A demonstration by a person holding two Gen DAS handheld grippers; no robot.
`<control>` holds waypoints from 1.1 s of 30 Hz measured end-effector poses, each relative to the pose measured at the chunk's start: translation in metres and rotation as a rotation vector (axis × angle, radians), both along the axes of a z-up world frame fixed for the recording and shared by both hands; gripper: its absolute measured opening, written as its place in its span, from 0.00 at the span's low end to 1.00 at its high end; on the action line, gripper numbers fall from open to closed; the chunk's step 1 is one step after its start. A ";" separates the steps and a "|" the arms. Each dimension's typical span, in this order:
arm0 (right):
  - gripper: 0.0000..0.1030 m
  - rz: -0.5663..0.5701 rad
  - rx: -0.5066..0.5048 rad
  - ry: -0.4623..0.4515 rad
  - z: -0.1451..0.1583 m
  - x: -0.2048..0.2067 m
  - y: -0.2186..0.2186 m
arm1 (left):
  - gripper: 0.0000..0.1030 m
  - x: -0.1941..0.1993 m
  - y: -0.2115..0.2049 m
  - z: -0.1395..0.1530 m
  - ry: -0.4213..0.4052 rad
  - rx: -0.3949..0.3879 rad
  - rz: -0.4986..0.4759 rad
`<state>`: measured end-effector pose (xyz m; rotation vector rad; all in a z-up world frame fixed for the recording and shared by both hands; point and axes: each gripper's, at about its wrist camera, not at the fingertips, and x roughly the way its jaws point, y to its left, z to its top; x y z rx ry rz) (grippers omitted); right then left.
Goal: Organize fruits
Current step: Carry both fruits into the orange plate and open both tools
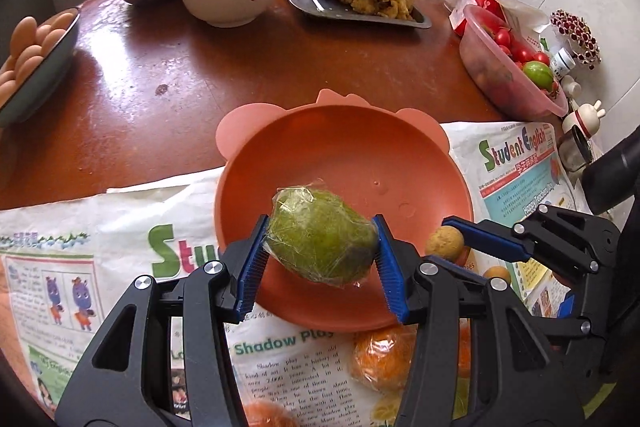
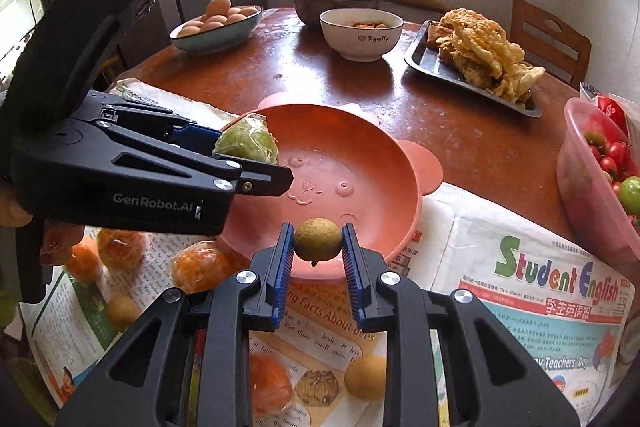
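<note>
We hold the left gripper [image 1: 322, 245] over the near part of the orange-pink bowl [image 1: 360, 147], its blue-padded jaws clamped on a green fruit wrapped in clear film [image 1: 320, 235]; the fruit hangs between the pads above the bowl's floor, touching nothing else. In the right wrist view the same green fruit [image 2: 248, 143] shows beyond the left gripper's black body, over the bowl's left side.

Our right gripper [image 2: 318, 251] has its jaws drawn narrow around a small round brownish fruit [image 2: 318, 239], pinched from both sides just above the near rim of the orange-pink bowl [image 2: 360, 167]. From the left wrist view that small fruit [image 1: 444, 243] sits at the tip of the right gripper [image 1: 472, 235], just beside the bowl's right edge.

The bowl rests partly on a spread Student English newspaper [image 2: 540, 287], which covers the near part of the round brown table [image 2: 460, 131]. On the paper near us lie film-wrapped oranges [image 2: 200, 265] and two more small brownish fruits [image 2: 364, 375].

Farther back we see a bowl of eggs [image 2: 218, 23], a steel basin [image 2: 336, 1], a white "Family" bowl [image 2: 362, 35], a dark tray of fried food [image 2: 480, 59], and at the right a pink tub of tomatoes [image 2: 592, 163]
</note>
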<state>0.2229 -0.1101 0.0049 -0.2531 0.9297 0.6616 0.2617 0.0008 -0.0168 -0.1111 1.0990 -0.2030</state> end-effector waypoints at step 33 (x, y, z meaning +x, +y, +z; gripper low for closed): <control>0.44 -0.003 -0.005 -0.025 0.007 -0.005 -0.001 | 0.51 -0.001 0.003 0.010 -0.038 -0.020 -0.005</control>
